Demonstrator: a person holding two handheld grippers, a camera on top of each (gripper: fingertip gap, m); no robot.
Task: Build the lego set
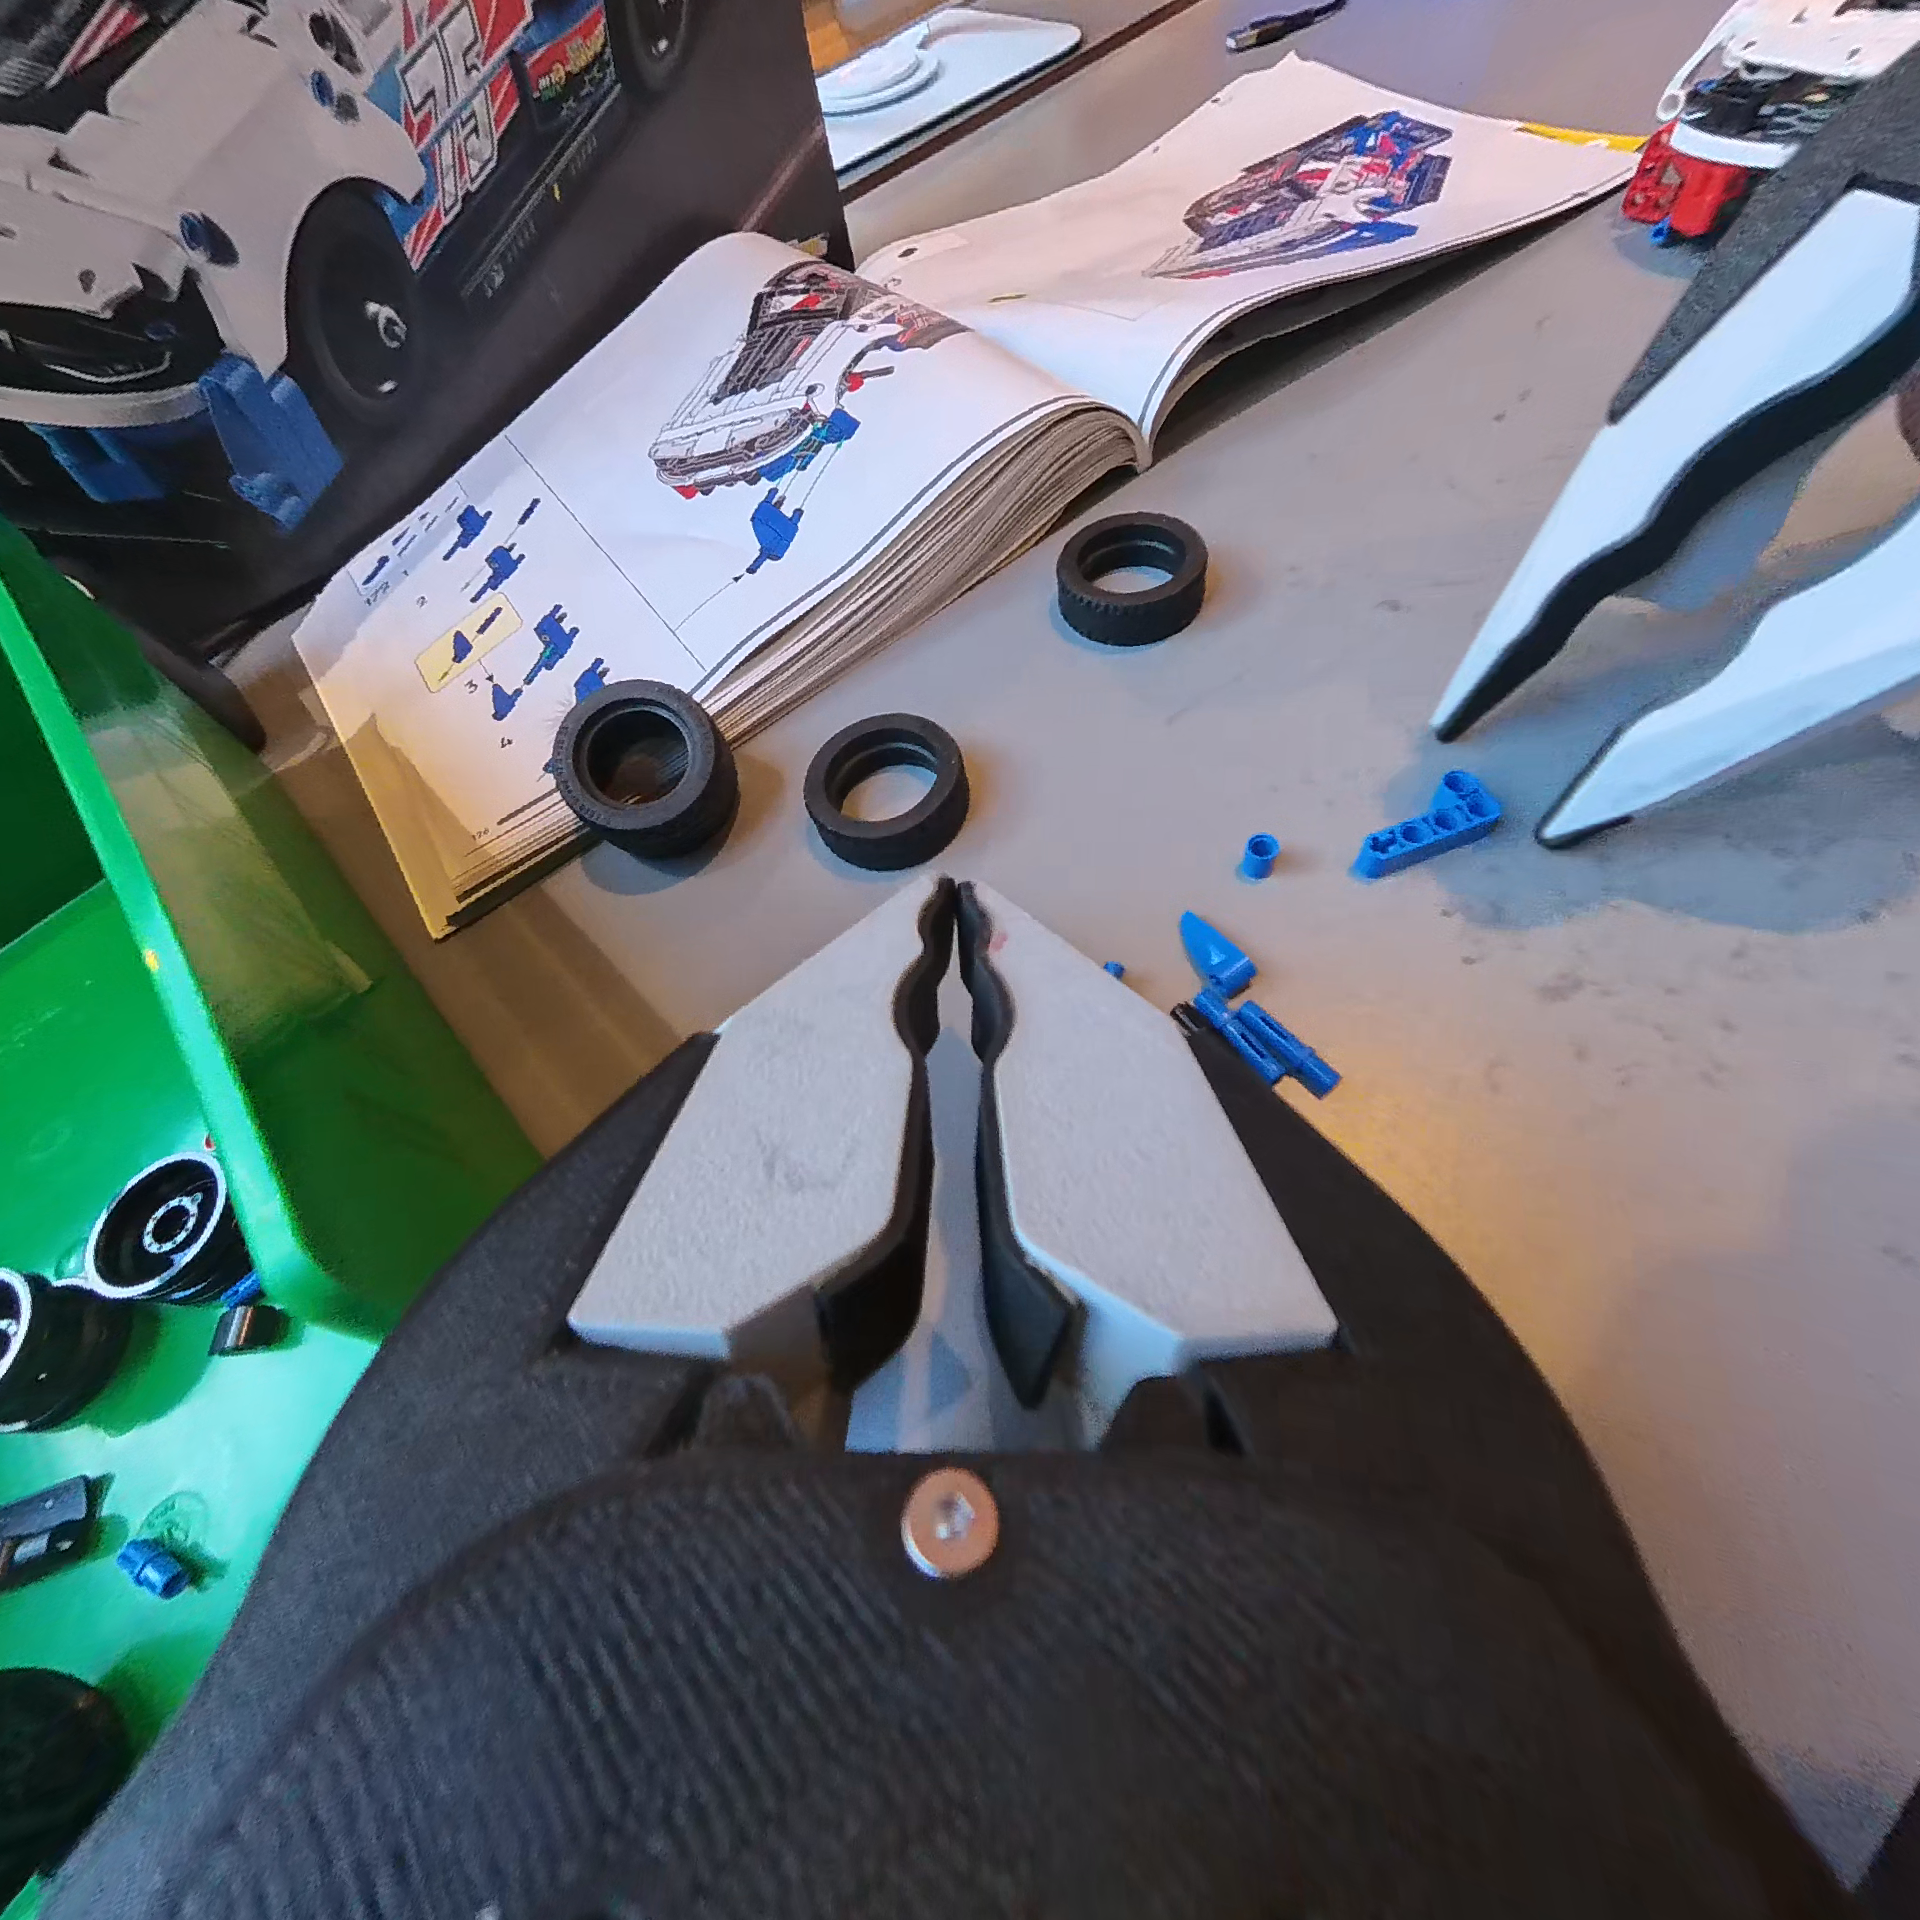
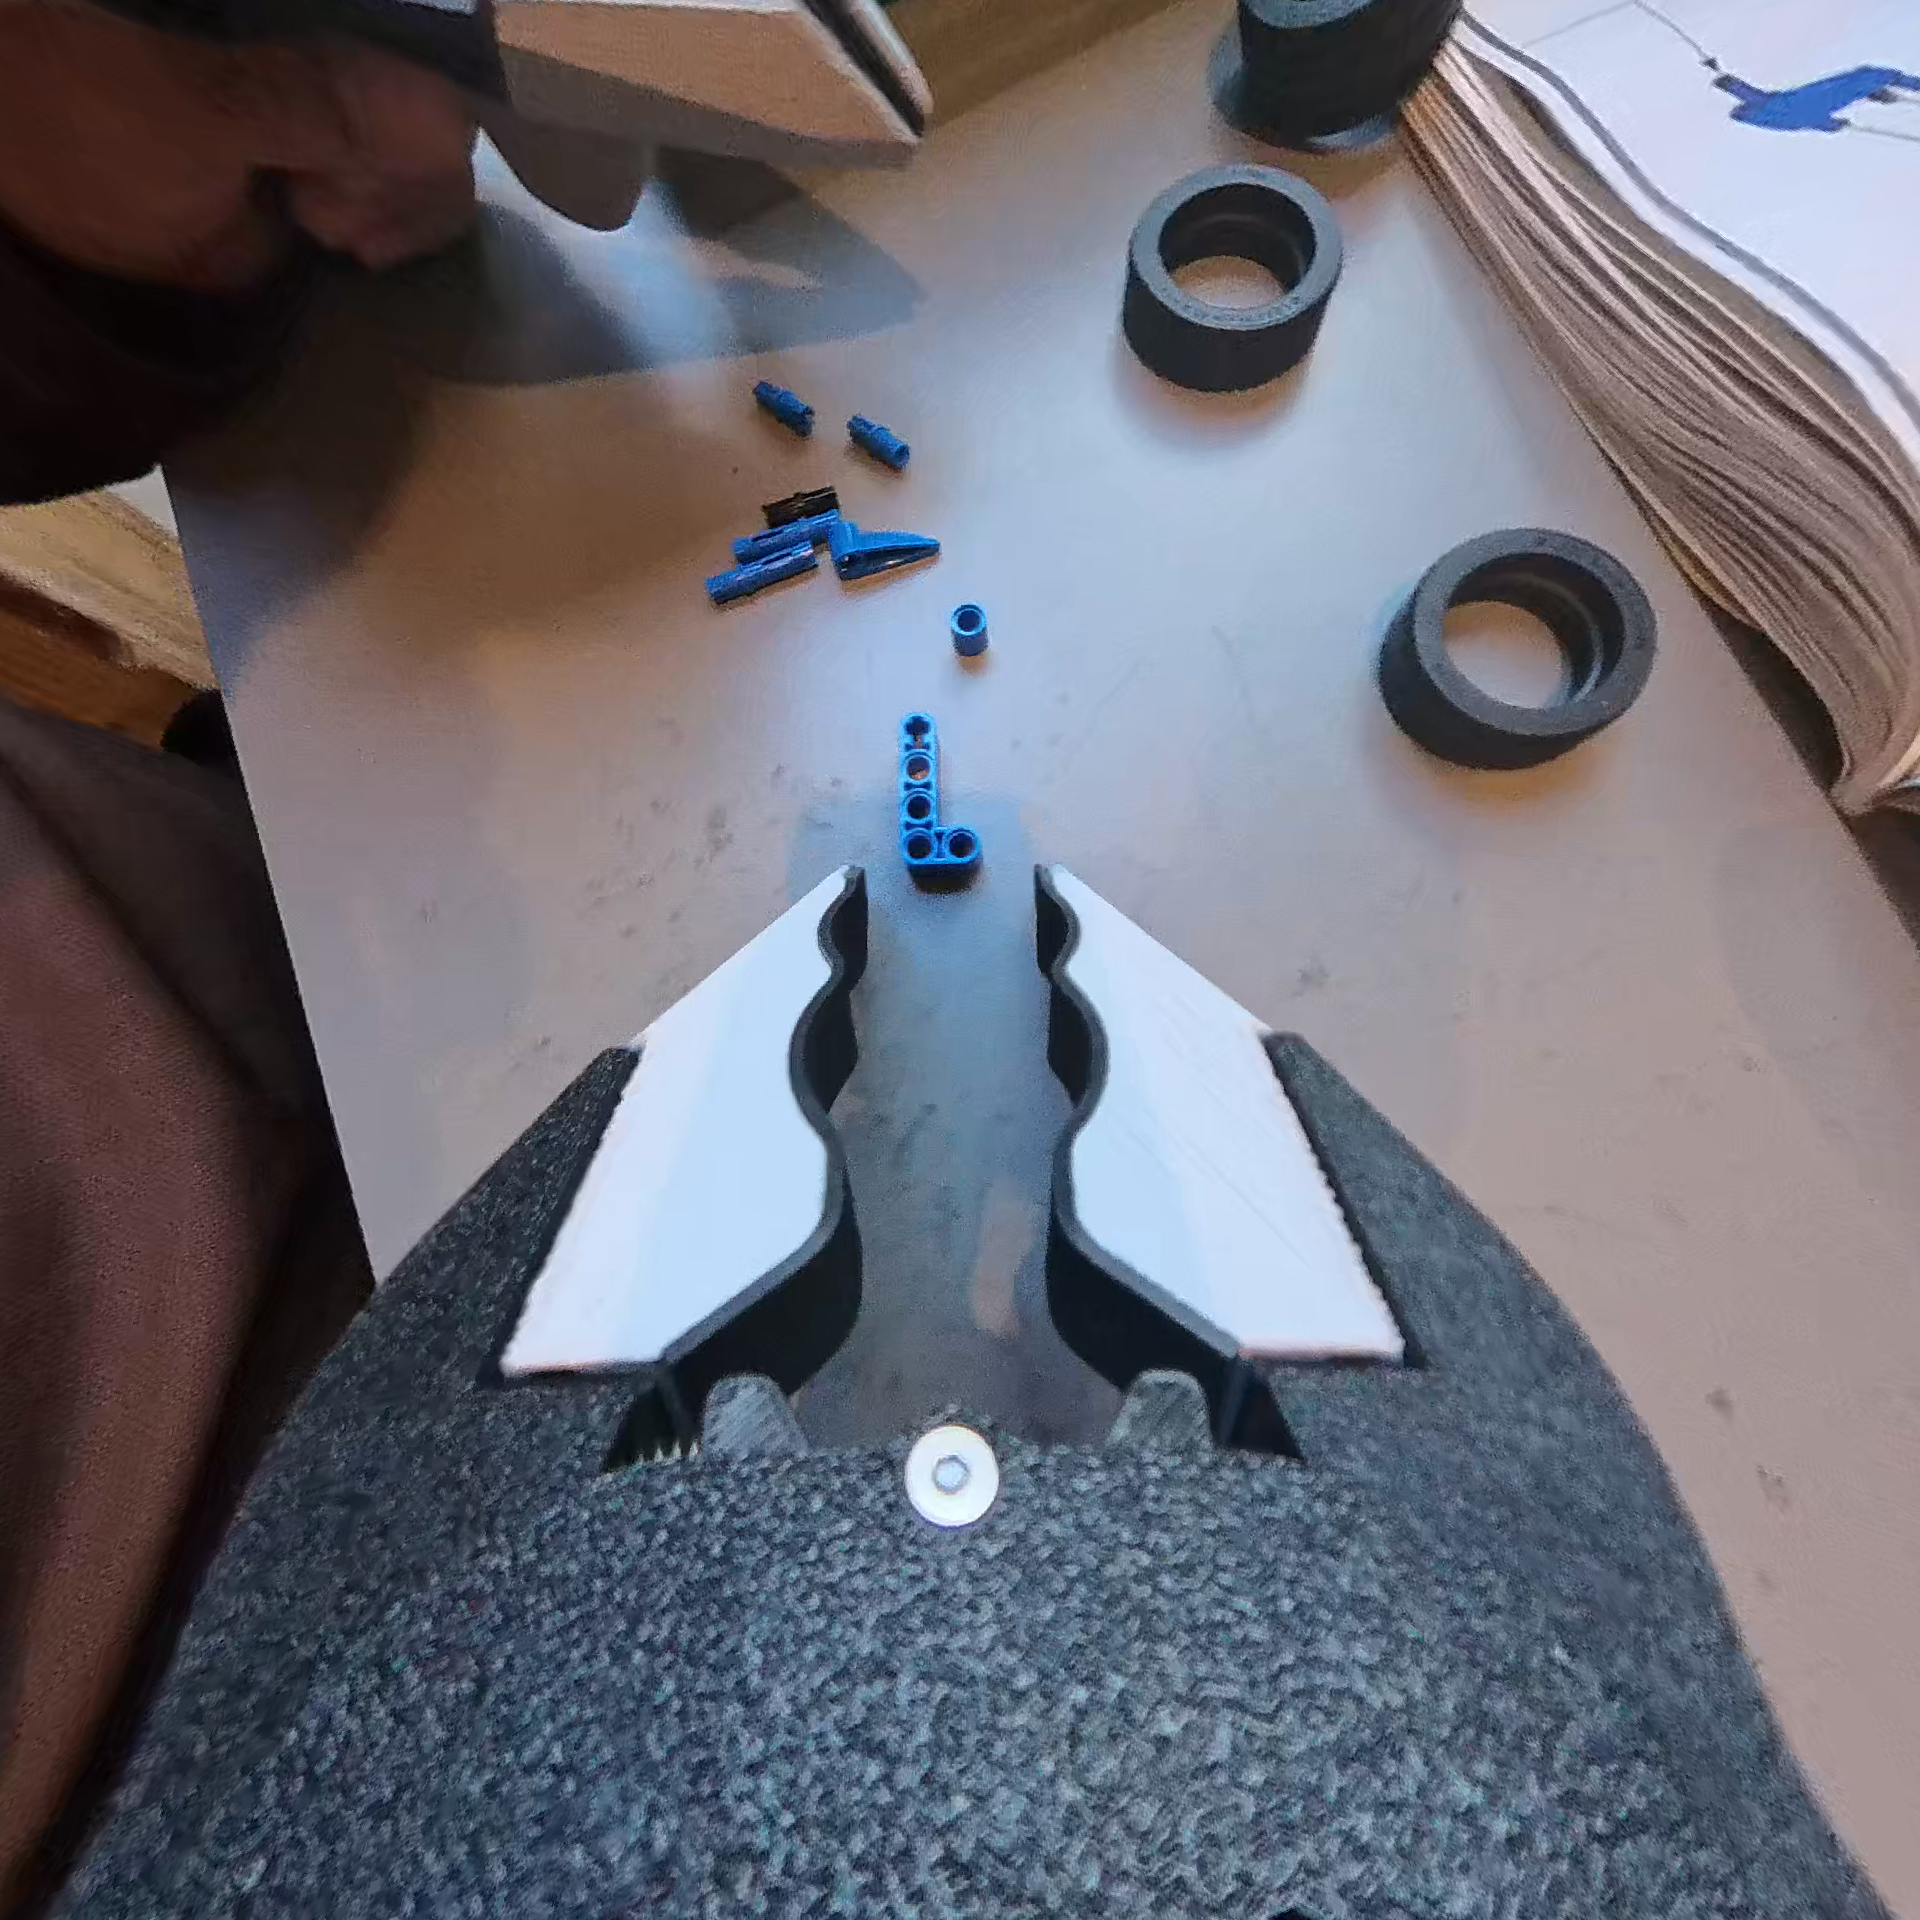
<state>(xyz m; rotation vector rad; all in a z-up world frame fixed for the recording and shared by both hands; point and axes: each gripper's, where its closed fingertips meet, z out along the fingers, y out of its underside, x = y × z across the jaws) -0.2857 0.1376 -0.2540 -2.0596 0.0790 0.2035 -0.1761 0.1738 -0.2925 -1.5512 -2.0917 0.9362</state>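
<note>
Grey and a little scratched, the tabletop (image 2: 1351, 1039) carries the loose parts in front of us. Our right gripper (image 2: 948, 883) has its fingers apart and empty, and the blue L-shaped beam (image 2: 928, 800) lies flat just ahead of the tips, almost between them. Our left gripper (image 1: 956, 886) has its fingers together and holds nothing.

We judge the beam to be light, stiff and smooth plastic, so it can slip; we would take it across the long arm, on its two flat sides, and press gently.

We count one beam, one short blue bush (image 2: 969, 629), two separate blue pins (image 2: 831, 424) and one small heap of blue and black parts (image 2: 810, 551), which we cannot count exactly. Three black tyres (image 1: 885, 792) lie near the open instruction booklet (image 1: 831, 436).
</note>
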